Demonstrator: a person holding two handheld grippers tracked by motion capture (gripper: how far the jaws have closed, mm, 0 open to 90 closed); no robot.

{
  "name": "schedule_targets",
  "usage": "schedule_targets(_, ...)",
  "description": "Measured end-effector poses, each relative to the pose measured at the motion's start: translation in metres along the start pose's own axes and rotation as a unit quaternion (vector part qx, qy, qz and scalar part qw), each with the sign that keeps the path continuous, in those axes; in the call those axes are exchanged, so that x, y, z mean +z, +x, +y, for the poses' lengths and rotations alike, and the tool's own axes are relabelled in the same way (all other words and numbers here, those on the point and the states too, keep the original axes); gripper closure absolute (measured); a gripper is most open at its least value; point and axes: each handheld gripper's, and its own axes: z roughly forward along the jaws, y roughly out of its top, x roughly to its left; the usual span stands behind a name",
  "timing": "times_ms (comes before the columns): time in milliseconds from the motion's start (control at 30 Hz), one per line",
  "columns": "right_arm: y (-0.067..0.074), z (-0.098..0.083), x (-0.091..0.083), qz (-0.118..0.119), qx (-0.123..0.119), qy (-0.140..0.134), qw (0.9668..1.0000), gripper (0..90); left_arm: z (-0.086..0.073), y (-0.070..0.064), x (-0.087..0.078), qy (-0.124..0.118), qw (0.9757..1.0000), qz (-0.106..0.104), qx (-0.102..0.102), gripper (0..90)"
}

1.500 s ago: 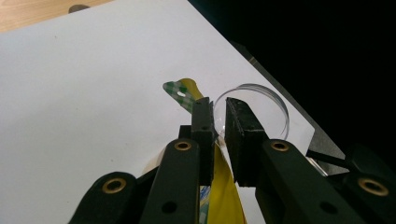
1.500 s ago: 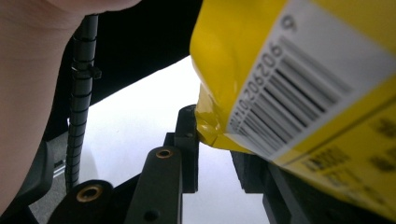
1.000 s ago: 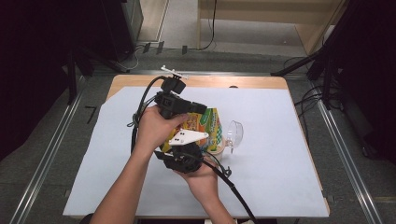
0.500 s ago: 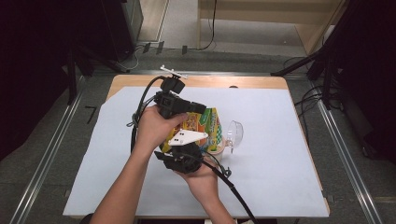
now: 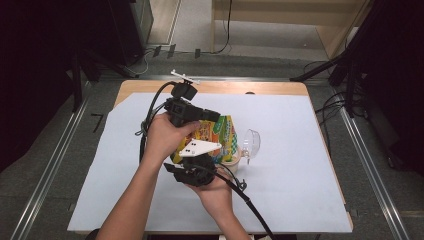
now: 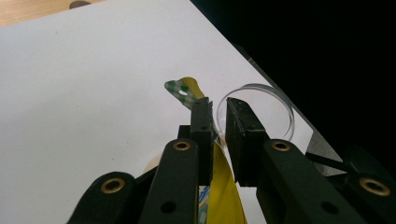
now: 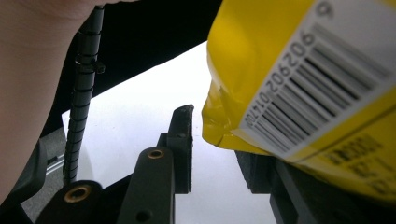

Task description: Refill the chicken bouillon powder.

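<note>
Snack bag (image 5: pixel 220 136), clear cup (image 5: pixel 250 144) just beside

A barcode with digits that seem to read 902 206014700, the last ones uncertain, is printed on a white label on the yellow bag (image 7: pixel 299 70), and the dark print beneath it on the yellow is too blurred to be read.
</note>
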Motion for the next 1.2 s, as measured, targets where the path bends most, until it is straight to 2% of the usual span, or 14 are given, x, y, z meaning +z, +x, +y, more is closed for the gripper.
schedule_targets(267,0.0,-0.001,0.002,0.0,-0.003,-0.002,1.0,69.4,-0.001,0.0,-0.001,0.003,1.0,-0.003,0.004,81.9)
schedule_targets(333,0.0,-0.002,0.003,0.001,-0.004,-0.004,1.0,68.7,-0.002,0.002,-0.003,0.004,1.0,-0.002,-0.001,82.1)
schedule_targets(500,0.001,-0.003,0.005,-0.001,-0.008,-0.006,1.0,67.1,-0.003,0.003,-0.003,0.006,1.0,-0.003,0.006,82.5)
schedule_targets(767,0.0,-0.007,0.008,0.012,0.0,-0.01,0.9999,64.6,-0.008,0.004,-0.006,0.009,0.9999,-0.013,0.002,83.2)
schedule_targets(900,0.0,-0.01,0.01,0.016,-0.002,-0.01,0.9998,62.5,-0.01,0.005,-0.007,0.015,0.9997,-0.021,0.001,83.2)
schedule_targets(1000,0.0,-0.015,0.012,0.014,-0.013,-0.008,0.9998,61.1,-0.012,0.004,-0.008,0.025,0.9995,-0.019,0.002,83.4)
schedule_targets(1033,0.0,-0.017,0.012,0.014,-0.011,-0.007,0.9998,61.2,-0.013,0.005,-0.008,0.029,0.9992,-0.027,0.001,83.6)
schedule_targets(1133,-0.003,-0.021,0.013,0.015,-0.005,-0.002,0.9999,61.6,-0.015,0.006,-0.008,0.033,0.999,-0.03,-0.006,83.8)
schedule_targets(1200,-0.004,-0.022,0.014,0.017,-0.01,-0.001,0.9998,61.6,-0.015,0.007,-0.008,0.034,0.9988,-0.034,-0.008,83.8)
